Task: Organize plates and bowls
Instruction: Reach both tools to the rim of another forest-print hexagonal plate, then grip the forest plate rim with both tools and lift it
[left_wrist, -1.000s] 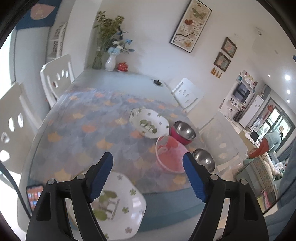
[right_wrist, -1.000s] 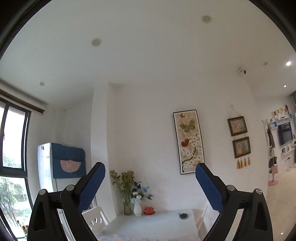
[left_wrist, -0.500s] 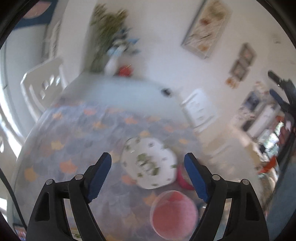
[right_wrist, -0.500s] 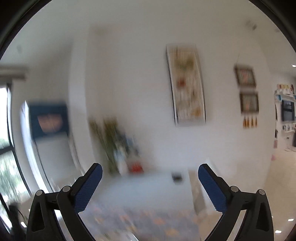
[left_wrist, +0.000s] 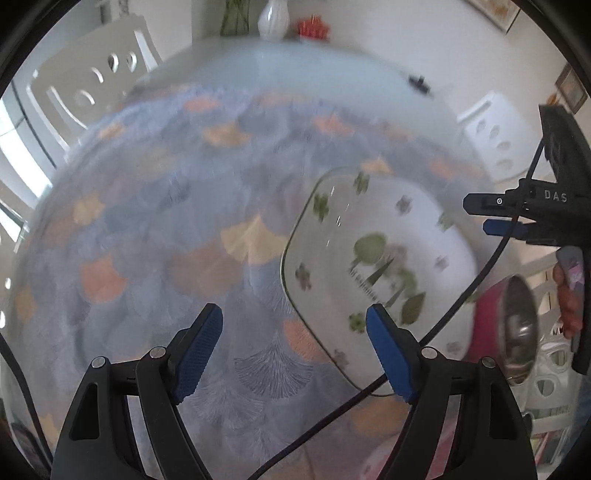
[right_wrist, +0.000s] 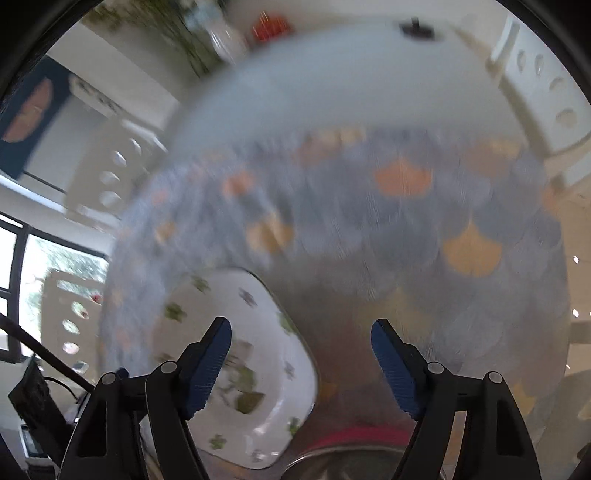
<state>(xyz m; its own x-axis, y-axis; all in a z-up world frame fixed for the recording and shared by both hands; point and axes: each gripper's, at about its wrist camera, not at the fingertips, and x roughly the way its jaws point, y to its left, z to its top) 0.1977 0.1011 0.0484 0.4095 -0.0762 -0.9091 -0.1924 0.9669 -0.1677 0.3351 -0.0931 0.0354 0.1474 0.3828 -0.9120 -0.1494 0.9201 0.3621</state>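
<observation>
Left wrist view: your left gripper, spread wide and holding nothing, has swung down from the far view a second ago and now hangs over the patterned tablecloth, the leaf-print plate just right of it.

Right wrist view: your right gripper, equally wide and empty, has dropped from facing the wall to the red-rimmed steel bowl. Both look ready to grasp.

White letters reading "DAS" stand on the black body of the right gripper at the left wrist view's right edge, while a line of dark print on the white leaf-patterned plate is too blurred to read.
</observation>
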